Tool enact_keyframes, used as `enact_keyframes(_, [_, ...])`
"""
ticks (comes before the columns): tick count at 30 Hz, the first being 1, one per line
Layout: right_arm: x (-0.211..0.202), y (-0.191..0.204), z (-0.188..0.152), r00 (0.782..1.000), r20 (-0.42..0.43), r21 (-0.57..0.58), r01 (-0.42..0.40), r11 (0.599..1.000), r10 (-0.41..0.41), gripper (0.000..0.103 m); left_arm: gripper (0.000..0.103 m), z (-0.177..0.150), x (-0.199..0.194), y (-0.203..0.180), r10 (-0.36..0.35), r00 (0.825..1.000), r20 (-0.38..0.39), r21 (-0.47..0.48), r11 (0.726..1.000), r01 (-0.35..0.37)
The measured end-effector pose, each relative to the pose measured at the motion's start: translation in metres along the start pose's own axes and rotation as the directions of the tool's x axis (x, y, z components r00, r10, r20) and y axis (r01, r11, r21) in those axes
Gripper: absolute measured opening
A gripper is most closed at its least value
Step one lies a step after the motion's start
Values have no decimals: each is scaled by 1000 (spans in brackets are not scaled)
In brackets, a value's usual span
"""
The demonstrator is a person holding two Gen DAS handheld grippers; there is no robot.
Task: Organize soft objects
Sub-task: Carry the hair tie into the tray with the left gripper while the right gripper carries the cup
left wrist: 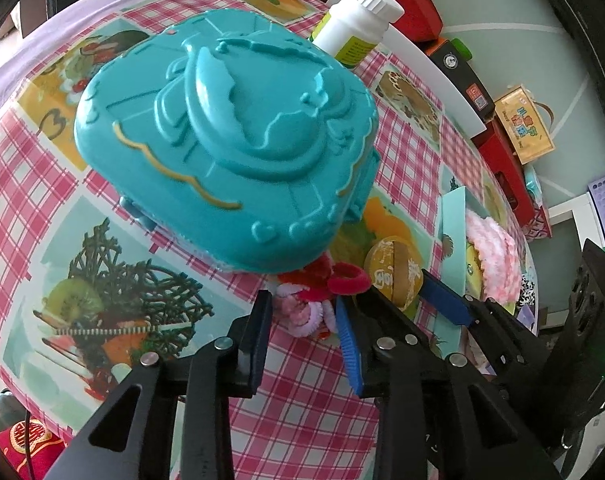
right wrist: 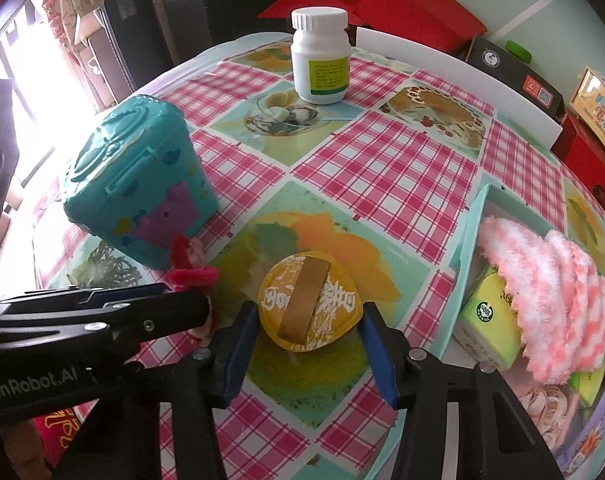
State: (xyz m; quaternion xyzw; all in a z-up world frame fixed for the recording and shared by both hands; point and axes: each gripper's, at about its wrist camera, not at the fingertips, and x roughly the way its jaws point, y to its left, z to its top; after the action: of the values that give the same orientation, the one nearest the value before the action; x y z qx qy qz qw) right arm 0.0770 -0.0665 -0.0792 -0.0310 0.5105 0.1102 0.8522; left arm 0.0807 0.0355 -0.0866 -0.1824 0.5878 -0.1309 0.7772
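Left wrist view: a pink-checked tablecloth (left wrist: 310, 392) printed with fruit pictures is seen from above. At the centre and toward eleven o'clock a teal plastic case (left wrist: 226, 140) with a raised bird relief is seen. At six o'clock the left gripper (left wrist: 306, 320) is lowered over a tangle of fuzzy hair ties (left wrist: 322, 292), red, pink and lilac, lying just beside the near edge of the case. Its fingers are set narrowly apart with the tangle between them; whether the pads already press on it cannot be told. At four o'clock the right gripper (left wrist: 442, 300) is seen beside a round yellow pad (left wrist: 394, 276).

Right wrist view: the yellow pad (a strap is laid across its printed face) rests flat on the cloth at six o'clock, between the blue pads of the right gripper, which stand on either side of it, close but apparently not yet pressing. At three o'clock a pale green tray (right wrist: 468, 240) already holding a fluffy pink-and-white cloth (right wrist: 550, 300) and a tissue pack (right wrist: 486, 320) is seen. A white bottle (right wrist: 320, 56) stands at twelve o'clock.

The step in hand is judged to be a double pickup. Next, both grips would need to be closed firmly, the items lifted clear, and carried to the tray, presumably the collecting place.
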Motion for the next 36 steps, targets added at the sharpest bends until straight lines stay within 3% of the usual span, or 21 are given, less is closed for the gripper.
enact_keyframes(20, [-14,1,0,999,35,10,-17,1000,17,55,28,-1,-9,7,-12,1000,-3,-15,1000,12])
enact_keyframes(36, [-42,-6,-8,995,100,51,-6,999,1,55,27,-6,-34,-21,-22,998,66,61,998,18])
